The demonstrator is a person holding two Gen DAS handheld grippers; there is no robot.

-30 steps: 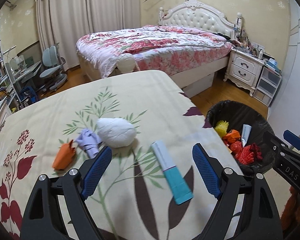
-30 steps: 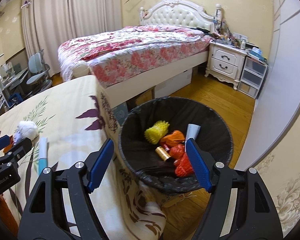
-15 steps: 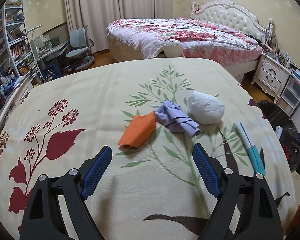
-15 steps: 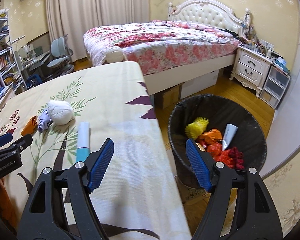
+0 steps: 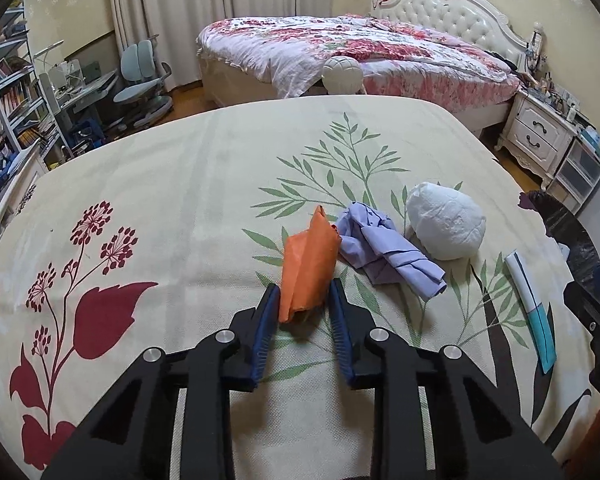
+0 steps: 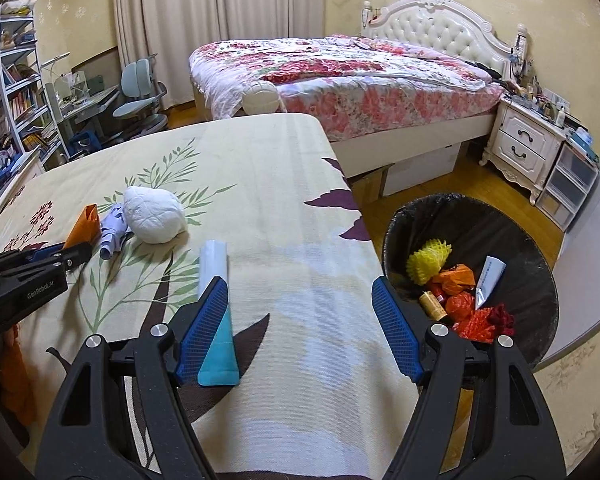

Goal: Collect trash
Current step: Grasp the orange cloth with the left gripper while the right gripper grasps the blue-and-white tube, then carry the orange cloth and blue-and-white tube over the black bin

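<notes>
On the floral tablecloth lie an orange paper piece, a crumpled purple cloth, a white wad and a white-and-teal tube. My left gripper has its fingers closed against both sides of the orange piece's near end. My right gripper is open and empty above the table's right side, its left finger over the tube. The black-lined trash bin stands on the floor to the right and holds several red, orange and yellow scraps.
A bed lies beyond the table. A white nightstand and plastic drawers stand at the right wall. A desk chair and bookshelves are at the left. The table edge drops off beside the bin.
My left gripper swung left from the tube to the orange piece and closed on it. My right gripper swung left from over the bin to above the table, staying open.
</notes>
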